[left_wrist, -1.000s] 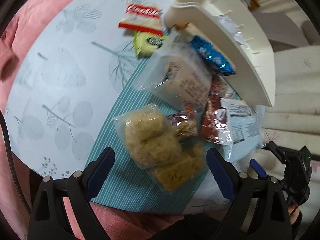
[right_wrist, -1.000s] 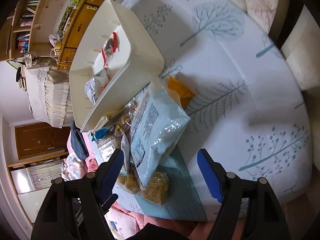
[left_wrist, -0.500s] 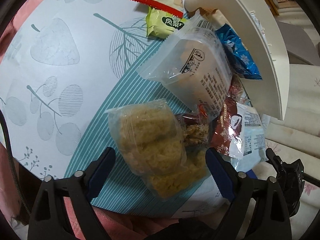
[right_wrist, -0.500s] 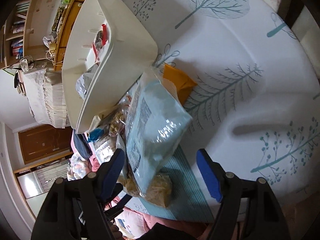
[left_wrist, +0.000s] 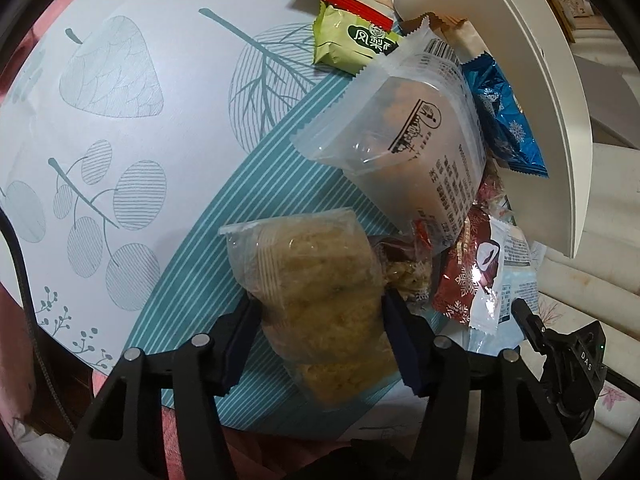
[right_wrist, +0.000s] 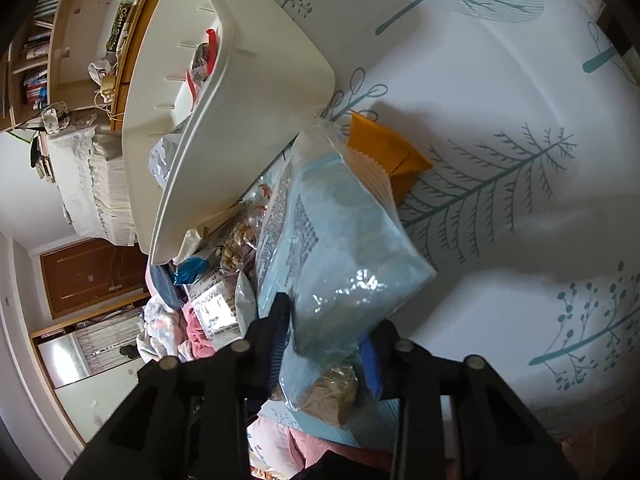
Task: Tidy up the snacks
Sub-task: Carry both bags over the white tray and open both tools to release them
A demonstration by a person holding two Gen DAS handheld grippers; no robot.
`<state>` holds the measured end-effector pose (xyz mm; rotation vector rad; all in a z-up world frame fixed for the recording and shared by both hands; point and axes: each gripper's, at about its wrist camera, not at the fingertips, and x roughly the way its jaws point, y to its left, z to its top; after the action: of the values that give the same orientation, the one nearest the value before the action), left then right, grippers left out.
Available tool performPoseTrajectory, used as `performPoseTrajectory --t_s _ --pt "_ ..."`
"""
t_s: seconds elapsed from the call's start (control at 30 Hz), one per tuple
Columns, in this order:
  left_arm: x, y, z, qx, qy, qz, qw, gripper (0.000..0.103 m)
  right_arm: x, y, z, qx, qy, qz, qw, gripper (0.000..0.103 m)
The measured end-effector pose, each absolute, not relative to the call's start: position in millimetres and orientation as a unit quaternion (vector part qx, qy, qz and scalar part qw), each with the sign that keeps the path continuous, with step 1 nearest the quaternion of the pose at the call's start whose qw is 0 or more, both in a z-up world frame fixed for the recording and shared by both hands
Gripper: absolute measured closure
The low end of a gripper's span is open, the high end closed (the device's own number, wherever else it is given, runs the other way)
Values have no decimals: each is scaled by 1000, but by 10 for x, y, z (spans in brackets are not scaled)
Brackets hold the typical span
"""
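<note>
From the left wrist, our left gripper [left_wrist: 320,320] tilts steeply down at the table [left_wrist: 120,120] edge, jaws closing against the clear bag of rice crackers [left_wrist: 316,280]; a second ago they stood wide. From the right wrist, our right gripper [right_wrist: 326,330] angles down, jaws closing on the pale blue packet [right_wrist: 340,248] beside the tipped white basket [right_wrist: 248,92], previously unclamped.

a home: bookshelf [right_wrist: 36,60], wooden door [right_wrist: 92,276], leaf-print tablecloth [right_wrist: 500,140].

One white basket [left_wrist: 552,92], two grippers (one visible per view), roughly nine snack packets.
</note>
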<state>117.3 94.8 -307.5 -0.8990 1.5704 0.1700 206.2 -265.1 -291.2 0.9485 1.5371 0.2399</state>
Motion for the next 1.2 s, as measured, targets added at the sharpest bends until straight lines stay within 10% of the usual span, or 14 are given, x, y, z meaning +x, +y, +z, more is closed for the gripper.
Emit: performPoseTrajectory --t_s 1.2 --pt "1750 944 -1592 -279 684 14 674 51 1981 -2570 -1876 384 610 211 660 84"
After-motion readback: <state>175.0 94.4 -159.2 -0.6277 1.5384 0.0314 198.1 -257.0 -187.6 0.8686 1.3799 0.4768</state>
